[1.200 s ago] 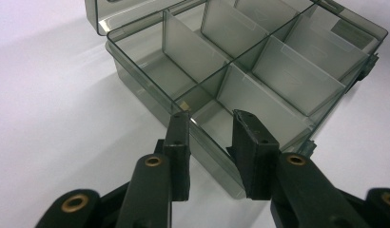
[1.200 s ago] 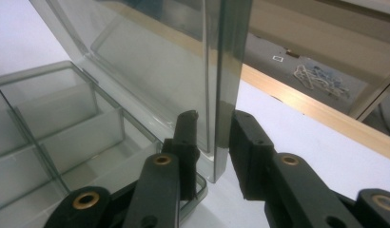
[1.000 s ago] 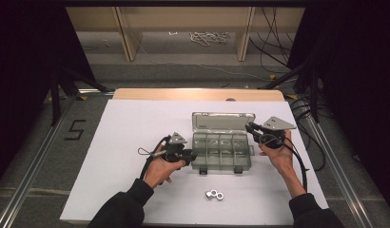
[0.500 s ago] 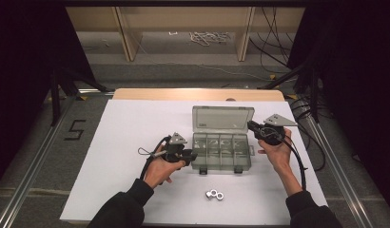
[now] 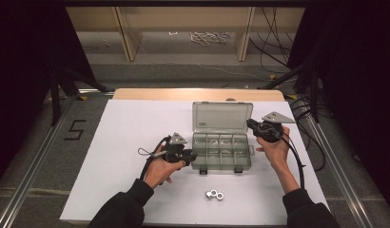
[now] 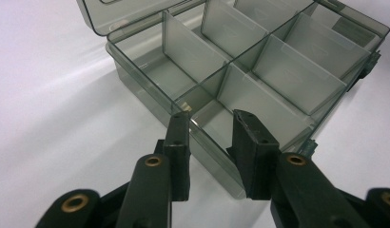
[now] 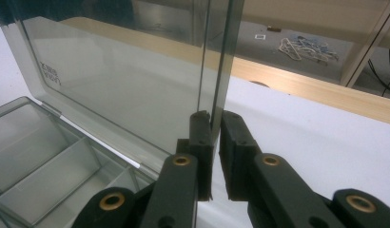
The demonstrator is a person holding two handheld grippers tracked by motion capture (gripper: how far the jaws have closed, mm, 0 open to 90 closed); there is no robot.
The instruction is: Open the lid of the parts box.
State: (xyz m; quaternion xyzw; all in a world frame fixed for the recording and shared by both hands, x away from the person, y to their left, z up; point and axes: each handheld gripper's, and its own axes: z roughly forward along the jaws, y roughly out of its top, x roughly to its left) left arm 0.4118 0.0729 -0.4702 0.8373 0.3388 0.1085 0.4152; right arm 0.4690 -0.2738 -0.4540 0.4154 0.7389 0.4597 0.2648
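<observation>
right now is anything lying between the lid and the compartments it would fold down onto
Nothing visible does. The compartments look empty, and the right gripper pinches the lid at its side edge. The two nuts lie on the table, apart from the box.

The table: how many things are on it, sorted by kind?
Boxes: 1, the clear box with its lid up.
Nuts: 2, silver nuts near the front edge, side by side.
Grippers: 2, left gripper at the box's left wall, right gripper on the lid's edge.
Total: 5
</observation>
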